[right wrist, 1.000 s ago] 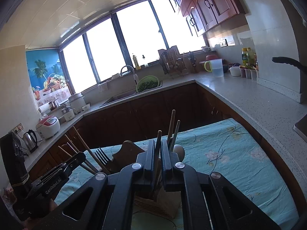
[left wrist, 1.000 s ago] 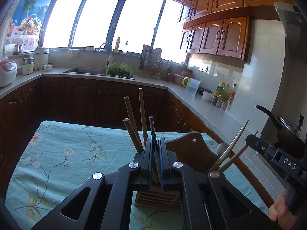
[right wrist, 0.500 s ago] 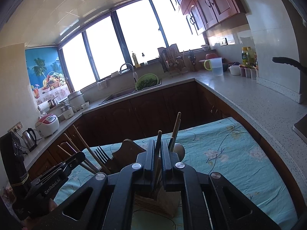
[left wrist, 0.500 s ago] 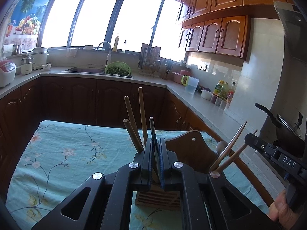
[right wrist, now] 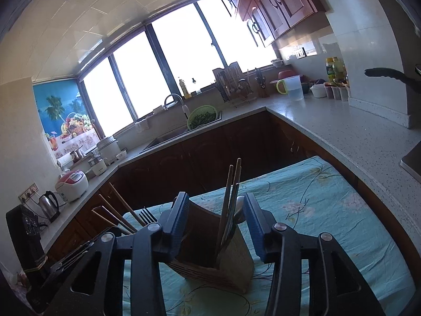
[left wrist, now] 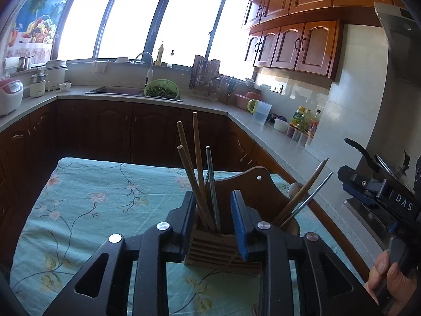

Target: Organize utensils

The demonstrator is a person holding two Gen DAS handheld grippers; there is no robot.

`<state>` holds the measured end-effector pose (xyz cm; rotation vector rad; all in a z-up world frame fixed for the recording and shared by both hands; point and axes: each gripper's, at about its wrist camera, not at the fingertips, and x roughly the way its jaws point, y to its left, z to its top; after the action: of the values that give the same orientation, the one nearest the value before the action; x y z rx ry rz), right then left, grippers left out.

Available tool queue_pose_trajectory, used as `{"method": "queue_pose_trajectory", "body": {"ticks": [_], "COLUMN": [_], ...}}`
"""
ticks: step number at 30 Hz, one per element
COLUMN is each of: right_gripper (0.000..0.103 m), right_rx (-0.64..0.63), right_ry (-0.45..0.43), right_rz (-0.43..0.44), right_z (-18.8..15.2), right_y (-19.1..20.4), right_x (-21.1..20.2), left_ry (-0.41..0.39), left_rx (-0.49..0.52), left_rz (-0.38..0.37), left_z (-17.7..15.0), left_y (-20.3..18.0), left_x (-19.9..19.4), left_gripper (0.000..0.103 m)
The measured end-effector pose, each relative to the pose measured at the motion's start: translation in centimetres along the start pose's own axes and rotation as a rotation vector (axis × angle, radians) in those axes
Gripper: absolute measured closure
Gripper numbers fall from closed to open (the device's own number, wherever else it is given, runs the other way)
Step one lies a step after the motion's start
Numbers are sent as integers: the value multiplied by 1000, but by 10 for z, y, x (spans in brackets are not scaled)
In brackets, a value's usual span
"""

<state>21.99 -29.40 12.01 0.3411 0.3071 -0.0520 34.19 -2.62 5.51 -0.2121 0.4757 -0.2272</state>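
A wooden utensil holder [left wrist: 221, 248] stands on the floral tablecloth [left wrist: 100, 197]. My left gripper [left wrist: 213, 210] is just above its left compartment. Its jaws are opening, and wooden chopsticks [left wrist: 188, 173] and a metal chopstick [left wrist: 212, 184] stand loose between the blue pads, untouched. My right gripper [right wrist: 215, 216] hovers over the holder's [right wrist: 218, 258] other compartment. Its jaws are also opening, and the chopsticks [right wrist: 231, 192] between them stand free. A white spoon [right wrist: 240, 202] leans beside those chopsticks. A fork [right wrist: 146, 217] sticks up from the far compartment.
A brown cabinet run and grey countertop [left wrist: 265, 137] wrap around the table's far and right sides. On the counter are a sink with a green colander [left wrist: 161, 92], a dish rack [left wrist: 206, 79], a jug, bottles and a black wok [left wrist: 368, 155]. A person's hand [left wrist: 389, 276] holds the right gripper.
Both grippers' jaws went from shut to parted. The metal chopstick the left one pinched and the chopsticks in the right one now stand loose in the holder.
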Motion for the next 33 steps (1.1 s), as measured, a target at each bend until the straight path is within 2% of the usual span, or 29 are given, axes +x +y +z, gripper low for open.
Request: {"method": "queue_pose_trajectory", "body": {"ticks": [1,3,6,7,8,11,14,23,33], "right_gripper": [47,33,30,28,23,14,10,9,9], "right_rx": [7,17,29,36,47,67,67,84,66], "right_ry": [-9,-30,-33,-24,-12,9,21,139,154], "right_rz": [4,10,19,26,35,63,62,63,55], "right_z": [0,0,-4,-7,-10,-26,-47,-127,-164], "right_y": [0,-1,-4,-5,-6,-6,-8,-15,-14], "right_x": [-4,-13,-22,-24,-25,-34,-47,-77,-113], "left_ry": [-6,-11,-1,3,5,13,32,101,136], "left_rx": [-5,-22,-43,-46,-46,-41,-63,-114,-110], "left_rz": [5,8,30,45,64,116,125,143,172], "left_z": [-3,-11,-26,-31,-36,-54,-72,-110,-138], "left_y": [2,7,12,14,14,16,19,23,30], "left_x": [-6,-19,-35,-41,-47,-66,-86,-142,-192], "left_gripper": [58,52,46,41,35,26,25,24,24]}}
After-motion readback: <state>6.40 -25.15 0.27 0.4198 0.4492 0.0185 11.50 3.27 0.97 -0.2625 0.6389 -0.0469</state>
